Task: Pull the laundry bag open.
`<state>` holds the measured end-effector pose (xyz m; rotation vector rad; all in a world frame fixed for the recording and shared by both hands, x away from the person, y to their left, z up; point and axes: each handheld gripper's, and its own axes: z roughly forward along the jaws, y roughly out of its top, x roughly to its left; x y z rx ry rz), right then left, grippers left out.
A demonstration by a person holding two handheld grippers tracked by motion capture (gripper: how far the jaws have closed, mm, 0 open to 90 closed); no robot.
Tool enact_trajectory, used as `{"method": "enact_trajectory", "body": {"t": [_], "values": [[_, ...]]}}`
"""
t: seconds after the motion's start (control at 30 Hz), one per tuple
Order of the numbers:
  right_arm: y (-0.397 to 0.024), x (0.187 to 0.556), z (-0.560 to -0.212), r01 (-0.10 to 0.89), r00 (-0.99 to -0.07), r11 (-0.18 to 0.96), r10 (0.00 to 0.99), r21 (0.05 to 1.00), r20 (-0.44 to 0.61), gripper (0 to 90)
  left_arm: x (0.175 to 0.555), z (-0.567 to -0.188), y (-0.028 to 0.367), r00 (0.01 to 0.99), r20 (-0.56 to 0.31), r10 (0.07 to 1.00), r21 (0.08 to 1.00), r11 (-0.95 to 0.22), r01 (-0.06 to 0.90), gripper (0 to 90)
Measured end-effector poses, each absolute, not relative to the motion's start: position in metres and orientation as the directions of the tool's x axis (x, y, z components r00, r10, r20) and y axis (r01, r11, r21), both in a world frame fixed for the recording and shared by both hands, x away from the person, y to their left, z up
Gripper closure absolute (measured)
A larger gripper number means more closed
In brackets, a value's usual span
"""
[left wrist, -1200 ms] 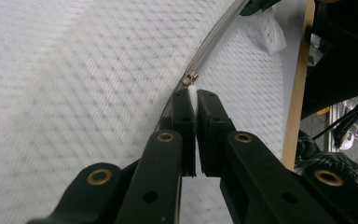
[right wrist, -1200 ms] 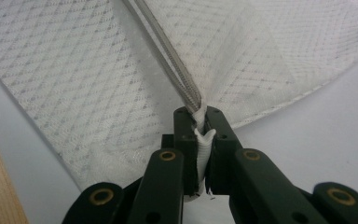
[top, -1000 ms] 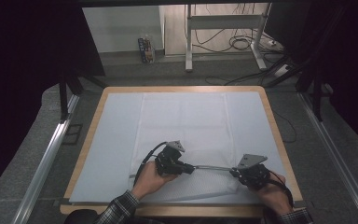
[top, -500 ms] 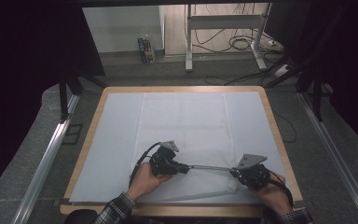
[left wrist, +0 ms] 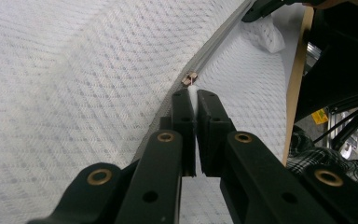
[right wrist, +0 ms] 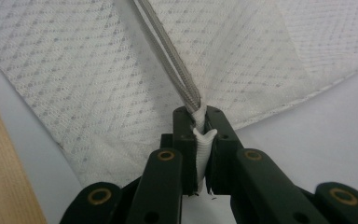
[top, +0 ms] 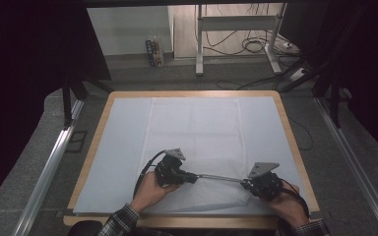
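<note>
Near the front edge of the tabletop (top: 94,147), a white mesh fabric item (top: 211,194) with a grey zipper (top: 220,178) is stretched between two hand-held grippers. Across the rest of the wood-framed surface a pale sheet (top: 197,128) is spread flat, with fold creases visible in it.

At the left, the left gripper (top: 189,178) is held in the person's left hand (top: 150,191), and its jaws are pointed toward the right. Seen in the left gripper view, the jaws are clenched on a small white pull tab (left wrist: 193,95), which is joined to the brass-coloured zipper slider (left wrist: 190,78) just beyond the jaw tips. The zipper tape (left wrist: 219,39) is seen running away from the slider over the diamond-patterned mesh.

At the right, the right gripper (top: 248,183) is held in the right hand (top: 288,206), near the front right corner. In the right gripper view, its jaws are closed on a bunched white end of the fabric (right wrist: 203,140) at the zipper's end, and the two grey rows of the zipper (right wrist: 168,51) are seen leading away, apparently still parted there, though this cannot be told with certainty. A strip of the wooden frame (right wrist: 4,172) is seen at the left of that view.
</note>
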<state>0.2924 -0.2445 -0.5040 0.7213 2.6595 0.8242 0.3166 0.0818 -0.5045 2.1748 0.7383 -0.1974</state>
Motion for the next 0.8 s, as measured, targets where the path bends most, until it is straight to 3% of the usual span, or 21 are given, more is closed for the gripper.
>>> {"method": "enact_trajectory", "body": {"t": [0.27, 0.8], "values": [[-0.241, 0.293, -0.507, 0.384, -0.844, 0.737, 0.524, 0.556, -0.113, 79.2, 0.314, -0.505, 0.087, 0.814, -0.366, 0.452, 0.649, -0.502, 0.571, 87.4], [-0.243, 0.292, -0.504, 0.377, -0.841, 0.729, 0.528, 0.571, -0.119, 85.0, 0.31, -0.507, 0.107, 0.794, -0.382, 0.472, 0.645, -0.48, 0.595, 87.3]]}}
